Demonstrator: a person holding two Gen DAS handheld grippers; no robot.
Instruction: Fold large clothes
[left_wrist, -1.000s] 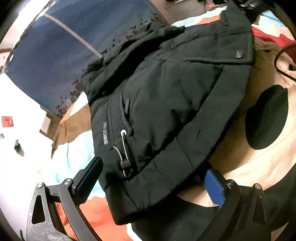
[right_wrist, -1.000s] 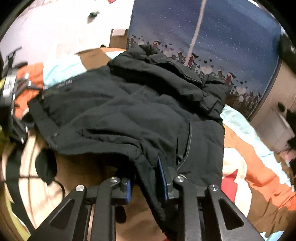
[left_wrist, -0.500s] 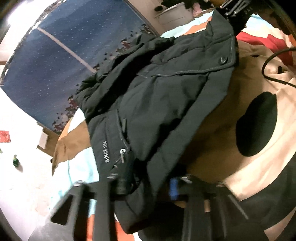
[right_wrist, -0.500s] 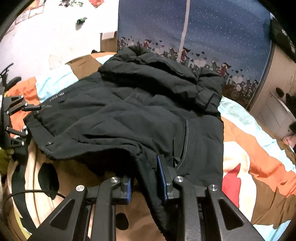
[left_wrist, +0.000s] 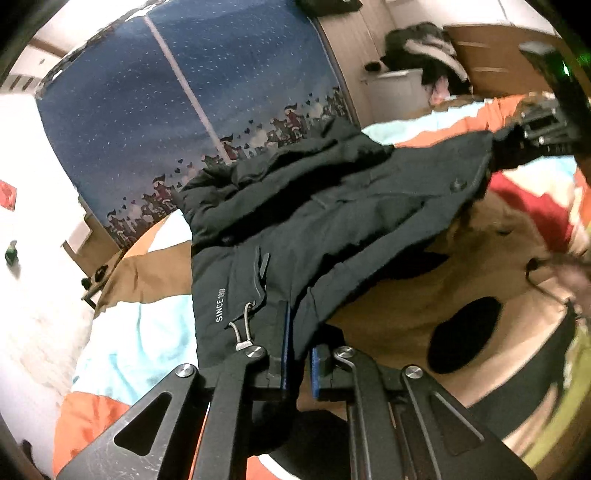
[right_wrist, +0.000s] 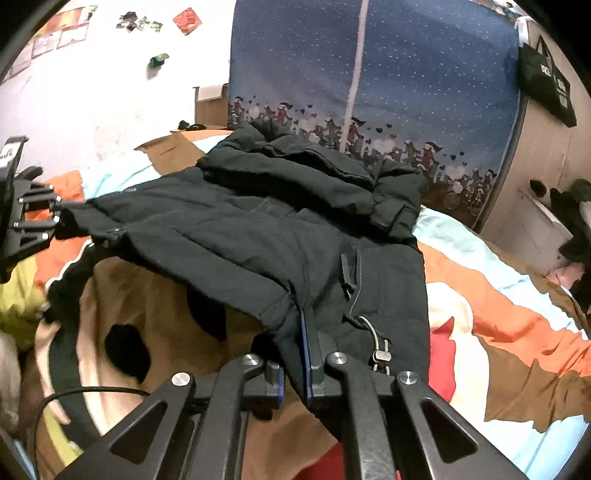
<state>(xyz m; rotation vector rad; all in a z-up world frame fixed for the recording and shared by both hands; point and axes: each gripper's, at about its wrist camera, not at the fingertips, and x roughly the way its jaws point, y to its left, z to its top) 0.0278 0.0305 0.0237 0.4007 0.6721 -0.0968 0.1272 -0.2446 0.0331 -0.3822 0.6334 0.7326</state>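
A large black padded jacket (left_wrist: 332, 206) lies on a patterned bed, its hem raised off the cover and its collar toward the blue headboard. My left gripper (left_wrist: 299, 363) is shut on the hem at one corner, beside the drawcord toggle (left_wrist: 243, 345) and the "SINCE" print. My right gripper (right_wrist: 293, 376) is shut on the hem at the other corner, next to a second toggle (right_wrist: 380, 356). The jacket (right_wrist: 280, 229) hangs stretched between the two. The right gripper shows at far right in the left view (left_wrist: 543, 129); the left gripper shows at far left in the right view (right_wrist: 33, 218).
The bed cover (right_wrist: 509, 332) has orange, brown, light blue and black patches. A blue starry headboard (right_wrist: 406, 81) stands behind. A black cable (right_wrist: 85, 393) lies on the cover at lower left. A wooden cabinet with clothes (left_wrist: 424, 74) stands at the right. A white wall (right_wrist: 92, 92) is to the left.
My left gripper has closed on the jacket hem, having been open around it a second ago. Both grippers have lifted the hem up off the bed. The right gripper stayed shut on it.
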